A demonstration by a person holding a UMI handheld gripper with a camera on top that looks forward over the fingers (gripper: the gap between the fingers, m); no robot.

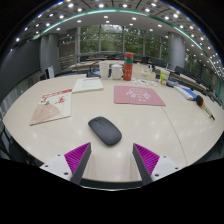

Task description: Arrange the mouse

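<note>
A dark grey computer mouse (104, 130) lies on the cream round table (150, 125), just ahead of my fingers and a little left of their middle line. A pink mouse mat (138, 95) lies flat farther back on the table, right of the mouse. My gripper (111, 157) is open and empty, its two fingers with magenta pads (76, 155) spread wide just short of the mouse, not touching it.
A booklet (51, 108) lies at the left and a white paper (87, 85) behind it. A red-topped container (128, 66), a cup (164, 76) and other small items stand at the table's far side. Chairs and windows lie beyond.
</note>
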